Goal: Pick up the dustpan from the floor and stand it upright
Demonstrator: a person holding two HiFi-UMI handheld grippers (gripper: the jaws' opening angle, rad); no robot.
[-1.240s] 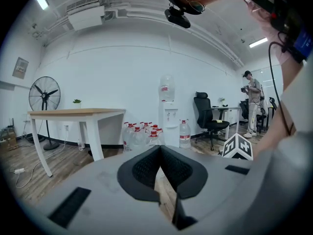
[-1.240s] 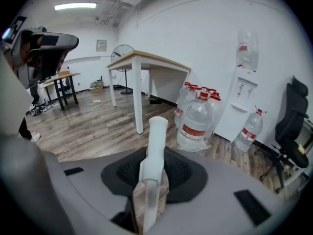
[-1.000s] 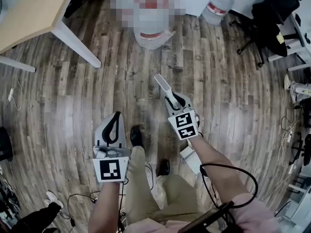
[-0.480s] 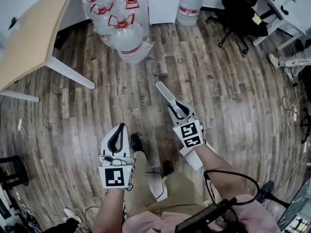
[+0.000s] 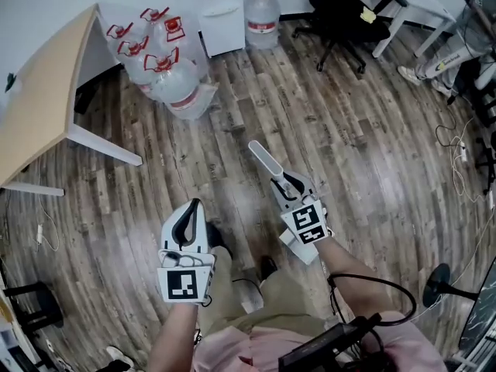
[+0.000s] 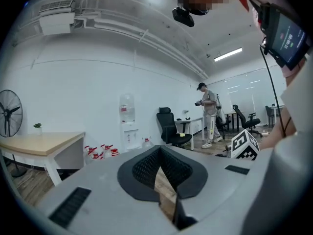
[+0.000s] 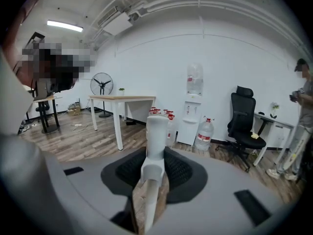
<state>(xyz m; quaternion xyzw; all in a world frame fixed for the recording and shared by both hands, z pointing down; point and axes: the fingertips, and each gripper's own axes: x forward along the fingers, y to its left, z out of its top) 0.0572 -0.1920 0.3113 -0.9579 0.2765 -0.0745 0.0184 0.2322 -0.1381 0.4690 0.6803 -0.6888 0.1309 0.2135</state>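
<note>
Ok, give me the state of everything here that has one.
dustpan: off the floor, held by its handle.
right gripper: shut on the dustpan.
left gripper: shut, empty.
water jugs: capped.
office chair: unoccupied.

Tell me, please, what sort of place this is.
Most likely an office: a black swivel chair, a water dispenser with spare water jugs nearby, and a wooden desk.
</note>
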